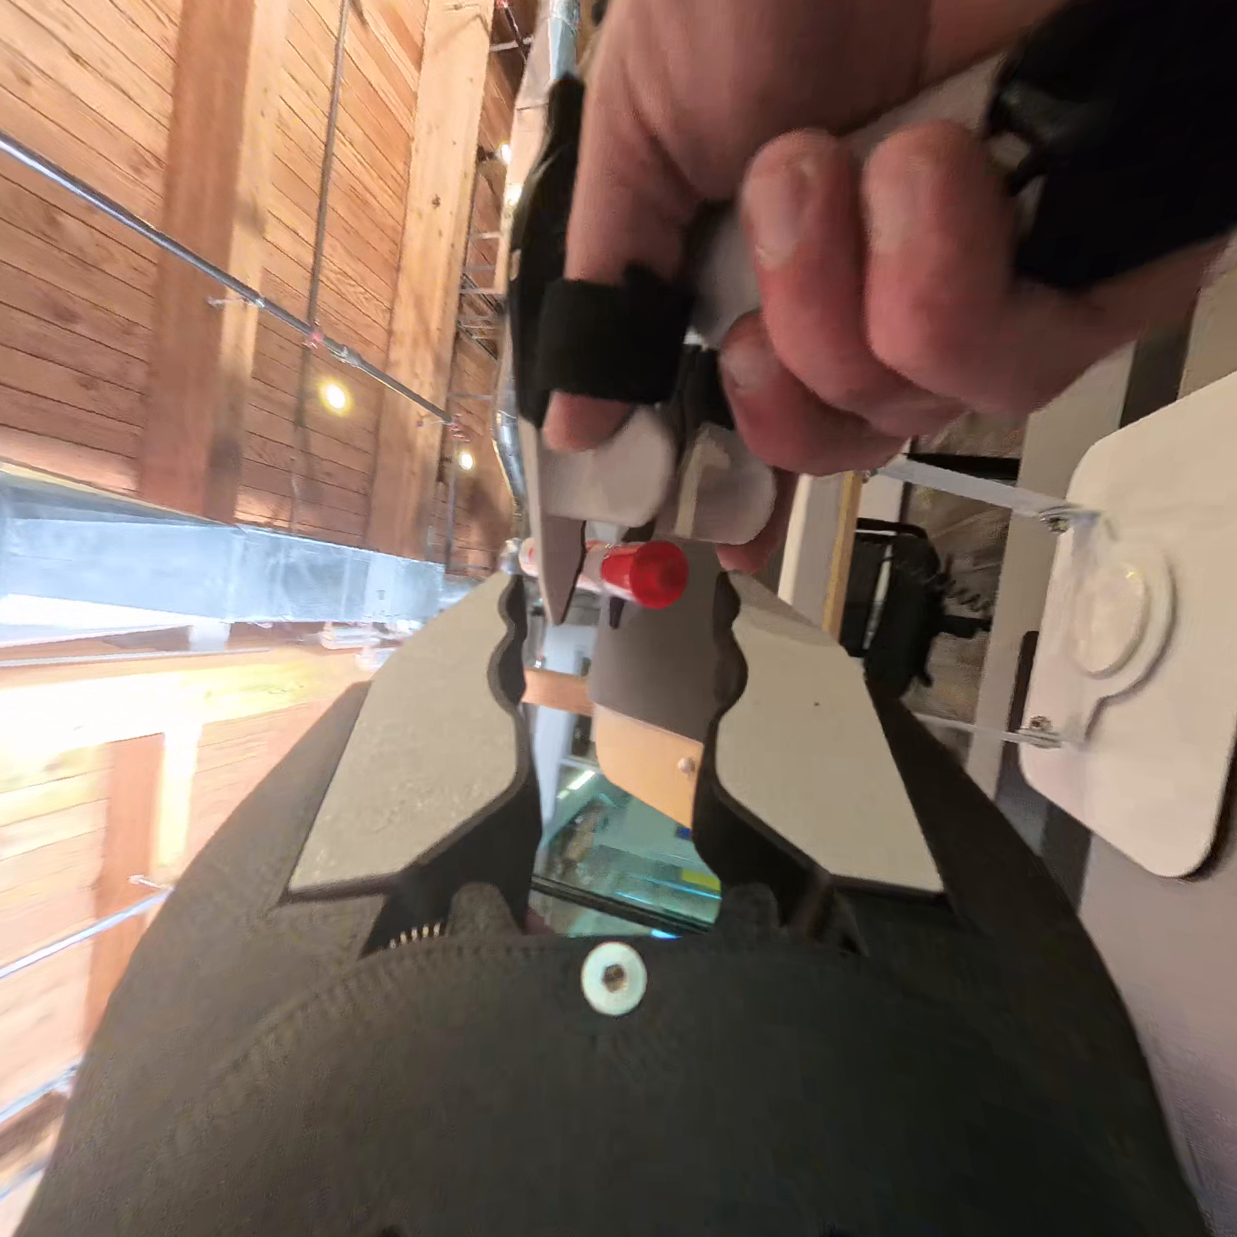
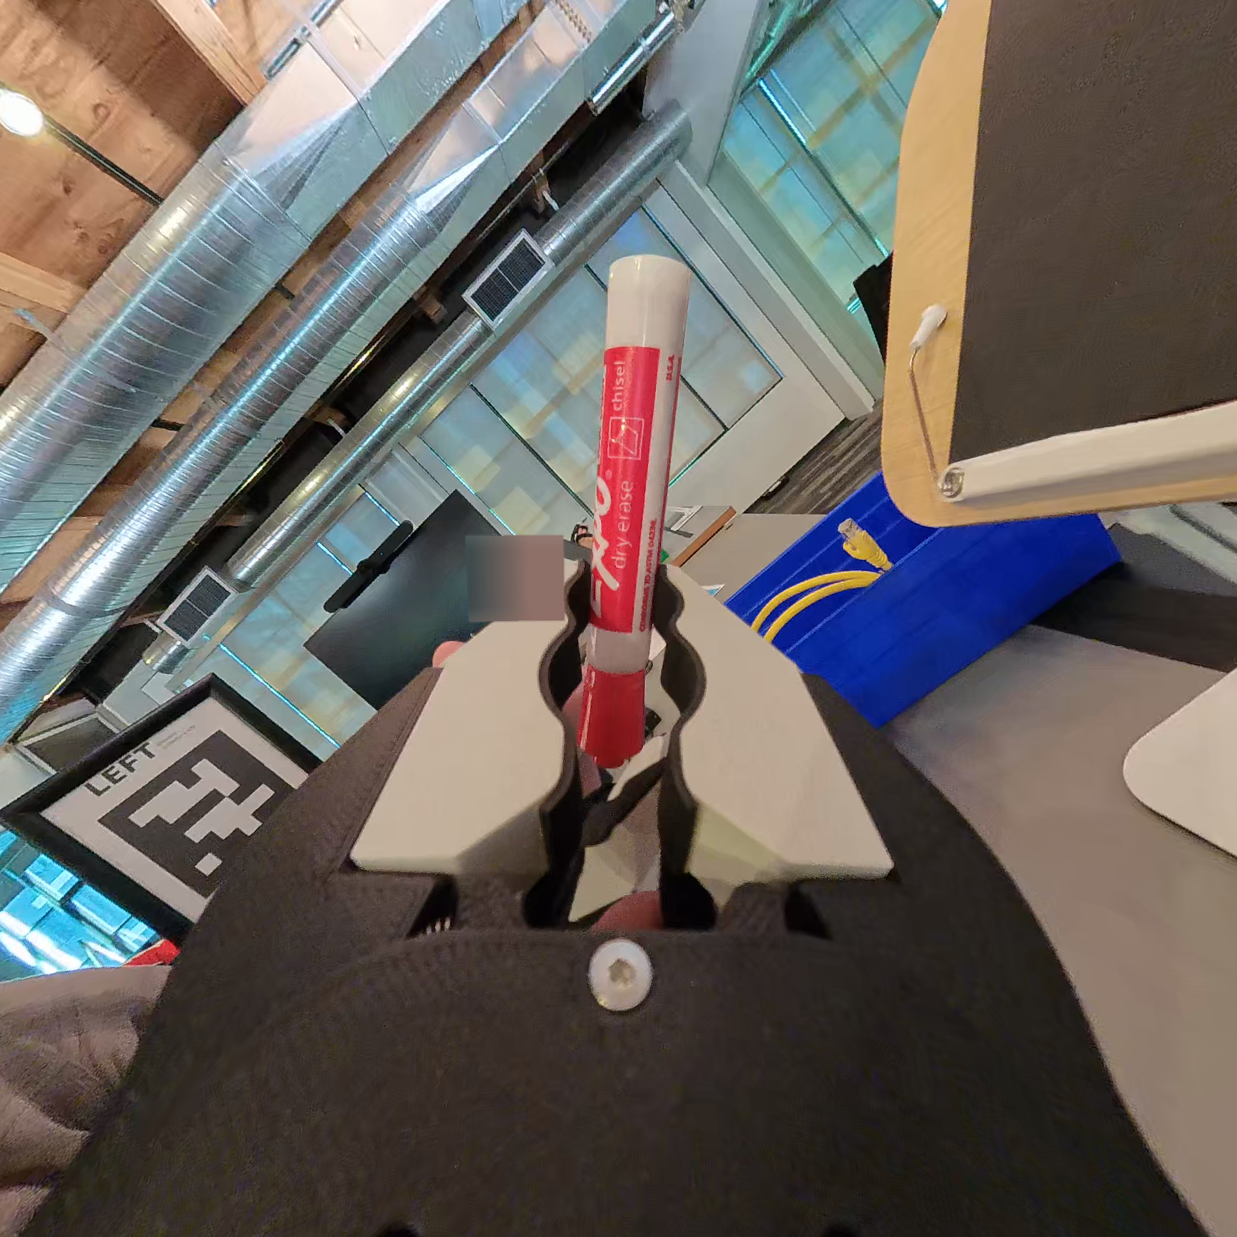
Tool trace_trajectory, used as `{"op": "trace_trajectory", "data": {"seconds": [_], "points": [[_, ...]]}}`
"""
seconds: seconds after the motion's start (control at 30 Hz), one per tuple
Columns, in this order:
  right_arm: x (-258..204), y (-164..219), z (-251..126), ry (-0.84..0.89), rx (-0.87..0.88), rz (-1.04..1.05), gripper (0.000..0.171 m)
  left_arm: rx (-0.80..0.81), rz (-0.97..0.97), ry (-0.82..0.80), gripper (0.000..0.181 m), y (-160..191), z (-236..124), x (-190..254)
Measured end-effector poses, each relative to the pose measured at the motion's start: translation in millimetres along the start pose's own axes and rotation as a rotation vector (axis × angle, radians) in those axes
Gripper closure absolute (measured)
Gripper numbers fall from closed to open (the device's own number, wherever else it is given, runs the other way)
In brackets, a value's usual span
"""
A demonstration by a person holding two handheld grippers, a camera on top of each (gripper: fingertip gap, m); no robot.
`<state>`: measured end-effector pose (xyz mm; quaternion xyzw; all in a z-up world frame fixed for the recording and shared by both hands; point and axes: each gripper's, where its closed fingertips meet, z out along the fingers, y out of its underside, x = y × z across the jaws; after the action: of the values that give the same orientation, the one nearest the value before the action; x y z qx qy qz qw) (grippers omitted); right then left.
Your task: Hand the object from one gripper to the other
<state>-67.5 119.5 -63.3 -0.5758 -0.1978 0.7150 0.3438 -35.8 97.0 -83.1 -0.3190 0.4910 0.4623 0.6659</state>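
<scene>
A red-and-white dry-erase marker (image 2: pixel 632 482) stands upright in my right gripper (image 2: pixel 622 582), which is shut on its barrel just above the red cap (image 2: pixel 606 716). In the left wrist view a hand (image 1: pixel 837 234) holds the right gripper (image 1: pixel 669 495) above and in front of me, with the marker's red cap (image 1: pixel 642 572) pointing toward the camera. My left gripper (image 1: pixel 619 596) is open and empty. The cap sits at the mouth of its spread fingers (image 1: pixel 428 770) and touches neither. A small part of the left gripper's fingers (image 2: pixel 632 776) shows under the cap in the right wrist view.
A blue bin (image 2: pixel 937 602) with a yellow cable (image 2: pixel 816 589) stands on a grey desk (image 2: pixel 1004 770) to the right. A wood-edged dark board (image 2: pixel 1071 234) hangs at upper right. A black-and-white tag plate (image 2: pixel 174 803) is at lower left. A white plate (image 1: pixel 1138 636) shows in the left wrist view.
</scene>
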Motion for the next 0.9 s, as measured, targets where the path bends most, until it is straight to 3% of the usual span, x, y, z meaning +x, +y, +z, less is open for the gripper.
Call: {"op": "trace_trajectory", "data": {"seconds": [0.17, 0.37, 0.57, 0.9], "points": [[5.4, 6.9, 2.4, 0.026, -0.020, 0.041, 0.156, -0.019, 0.045, -0.102, 0.140, 1.6, -0.4, 7.6], [13.7, 17.3, 5.5, 0.076, -0.056, 0.054, 0.156, -0.093, 0.045, -0.102, 0.143, 12.0, 3.3, 17.3], [18.8, 23.2, 7.8, 0.107, -0.072, 0.052, 0.155, -0.087, 0.061, -0.115, 0.159, 11.2, 2.1, 22.0], [12.4, 22.2, 10.2, 0.069, -0.061, 0.040, 0.151, -0.065, 0.007, -0.129, 0.161, 8.1, -1.4, 13.5]]}}
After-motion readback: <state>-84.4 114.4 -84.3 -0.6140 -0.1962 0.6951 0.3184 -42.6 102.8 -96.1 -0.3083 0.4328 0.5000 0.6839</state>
